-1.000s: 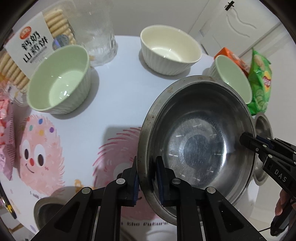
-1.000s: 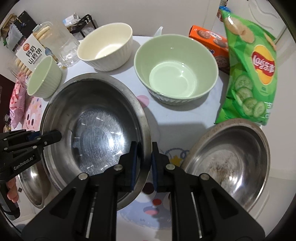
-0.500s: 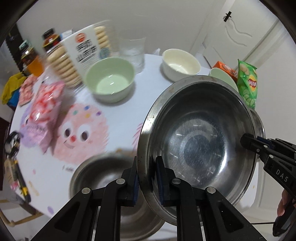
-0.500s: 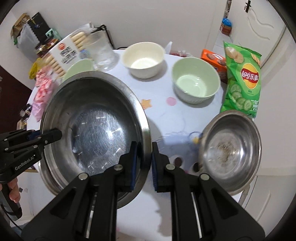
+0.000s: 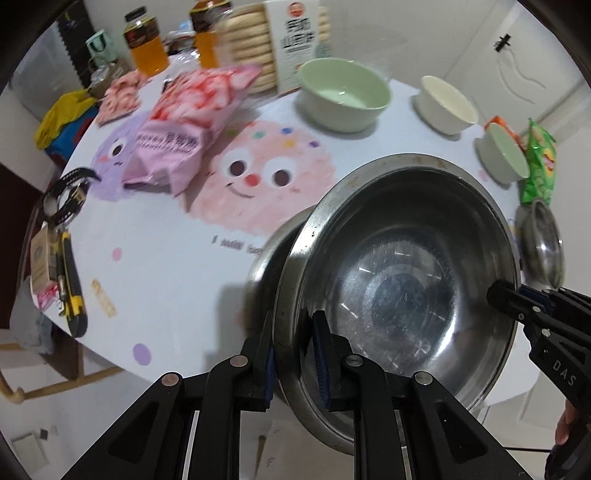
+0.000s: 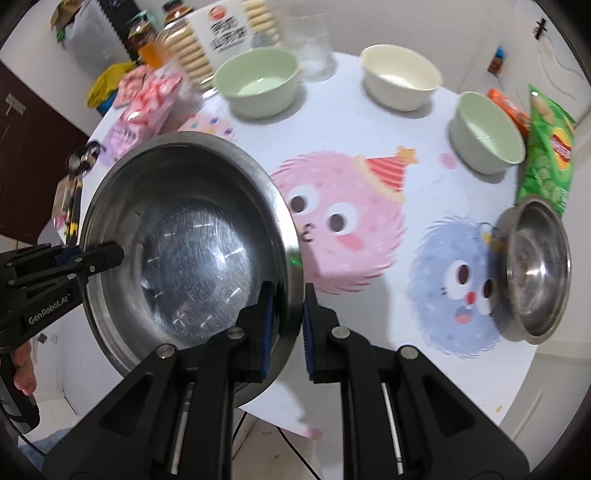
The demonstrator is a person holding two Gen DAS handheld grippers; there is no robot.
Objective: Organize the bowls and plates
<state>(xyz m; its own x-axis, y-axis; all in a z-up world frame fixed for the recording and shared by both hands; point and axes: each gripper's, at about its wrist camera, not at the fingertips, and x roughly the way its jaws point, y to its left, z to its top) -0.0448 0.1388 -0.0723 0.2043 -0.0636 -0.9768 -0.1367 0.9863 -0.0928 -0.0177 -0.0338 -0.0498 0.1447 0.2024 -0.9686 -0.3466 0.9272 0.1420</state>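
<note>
A large steel bowl [image 5: 399, 295] [image 6: 184, 251] hangs tilted above the near part of the table. My left gripper [image 5: 293, 332] is shut on its left rim, one finger inside and one outside. My right gripper [image 6: 288, 295] is shut on the opposite rim, and its tip [image 5: 496, 295] shows in the left wrist view. A second steel bowl [image 5: 269, 254] sits on the table, partly hidden behind the held one. A smaller steel bowl [image 6: 535, 273] rests near the right edge. Two green bowls [image 6: 258, 81] [image 6: 487, 133] and a cream bowl [image 6: 399, 77] stand at the far side.
The round table [image 5: 166, 258] has a white cloth with cartoon monsters. A pink snack bag [image 5: 184, 122], a biscuit pack [image 5: 291, 33] and bottles [image 5: 144, 44] stand far left. A green chips bag [image 6: 546, 155] lies far right. Tools [image 5: 66, 273] lie at the left edge.
Both grippers have carried the large steel bowl back and left across the table, away from the far bowls. A second steel bowl has come into view beneath it.
</note>
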